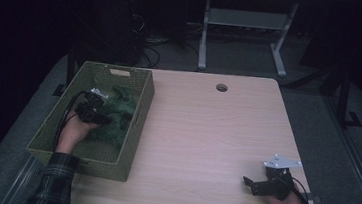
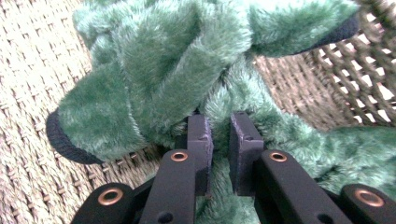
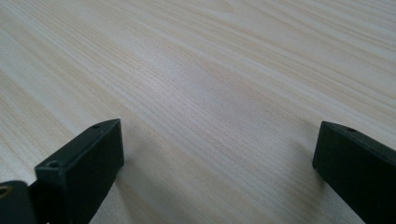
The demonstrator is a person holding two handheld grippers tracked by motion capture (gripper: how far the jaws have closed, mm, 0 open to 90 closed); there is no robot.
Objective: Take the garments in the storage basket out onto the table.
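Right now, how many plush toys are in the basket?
1: a green plush toy lies in the woven basket at the table's left, pinched by the left claw. Anything beneath it would be hidden.

Place: a lab or test room (dim, dark surroundings)
Evidence, centre: pale wooden worktop [image 1: 206,134] with cable hole [image 1: 221,88]
Evidence, top: loose cables [image 1: 146,46] on grey floor, metal desk legs [image 1: 245,35]

Both grippers are black. The left gripper [image 2: 219,135] has flat dark pads on black bars set with copper-coloured rivets; a black cable [image 1: 62,115] loops from it. The right gripper [image 3: 219,154] has blocky jaws and carries a grey three-cornered plate [image 1: 281,162]. The left sleeve [image 1: 56,180] is dark plaid.
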